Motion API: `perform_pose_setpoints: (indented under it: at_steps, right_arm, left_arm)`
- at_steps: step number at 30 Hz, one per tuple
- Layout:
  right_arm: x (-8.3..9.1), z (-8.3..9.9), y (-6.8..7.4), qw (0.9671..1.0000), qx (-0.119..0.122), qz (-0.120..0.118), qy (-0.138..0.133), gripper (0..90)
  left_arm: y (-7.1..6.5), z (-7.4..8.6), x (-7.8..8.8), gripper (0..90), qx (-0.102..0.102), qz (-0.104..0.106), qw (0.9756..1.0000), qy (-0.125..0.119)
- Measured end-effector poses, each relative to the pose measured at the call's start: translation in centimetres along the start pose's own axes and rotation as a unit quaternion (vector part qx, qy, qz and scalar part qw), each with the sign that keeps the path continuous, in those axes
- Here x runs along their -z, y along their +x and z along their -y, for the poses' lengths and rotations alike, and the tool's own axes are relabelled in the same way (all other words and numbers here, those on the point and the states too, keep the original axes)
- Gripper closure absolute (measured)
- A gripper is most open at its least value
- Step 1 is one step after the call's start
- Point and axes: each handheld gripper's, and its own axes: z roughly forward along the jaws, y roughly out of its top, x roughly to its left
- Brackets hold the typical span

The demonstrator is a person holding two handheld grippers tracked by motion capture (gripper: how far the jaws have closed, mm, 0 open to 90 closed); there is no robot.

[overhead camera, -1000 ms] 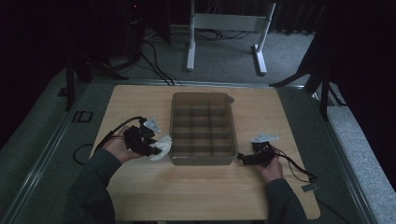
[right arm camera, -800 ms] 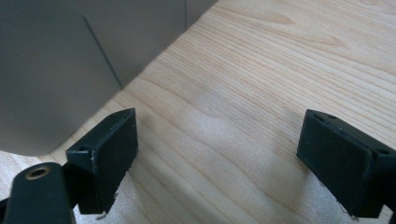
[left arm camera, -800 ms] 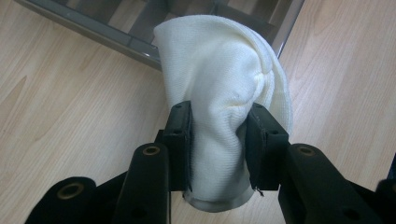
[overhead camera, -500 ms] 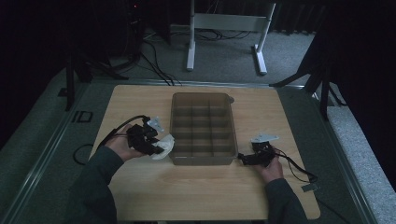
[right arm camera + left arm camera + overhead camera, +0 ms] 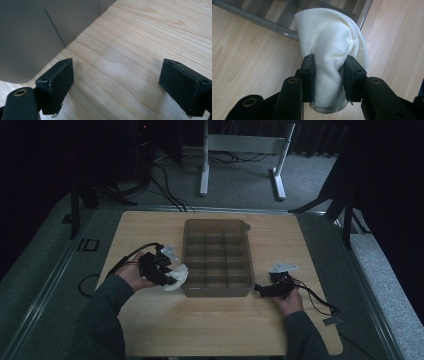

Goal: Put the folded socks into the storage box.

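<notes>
Both tongs sit low over the wooden table (image 5: 150,330), 1 on each side of the grey divided box (image 5: 216,257); the left gripper (image 5: 329,77) has its 2 black jaws pinched onto a white knitted cloth (image 5: 332,47), which bulges out above them in a soft rounded fold and pokes out a little below them too; from overhead the left gripper (image 5: 167,275) is held in the person's left hand (image 5: 131,276) just beside the box's left wall, near its front corner, and the cloth (image 5: 177,276) lies right against that wall, though I cannot tell whether it touches; beyond the cloth, the left gripper view catches the box's rim and some of its compartments; the right gripper (image 5: 117,82) has its jaws spread wide with bare table between them, and the box's grey outer wall stands close on its left; overhead, the right gripper (image 5: 261,290) points at the box's front right corner, the right hand (image 5: 289,300) behind it; cables trail from both.
</notes>
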Motion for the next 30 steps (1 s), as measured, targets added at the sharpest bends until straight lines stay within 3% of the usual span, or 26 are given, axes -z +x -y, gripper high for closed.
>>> perform_pose_setpoints:
  at_steps: [30]
  right_arm:
    - [0.0,0.0,0.0,1.0,0.0,0.0,0.0,12.1]
  left_arm:
    - [0.2,-1.9,-0.6,65.4,-0.018,0.01,0.9998,0.008]
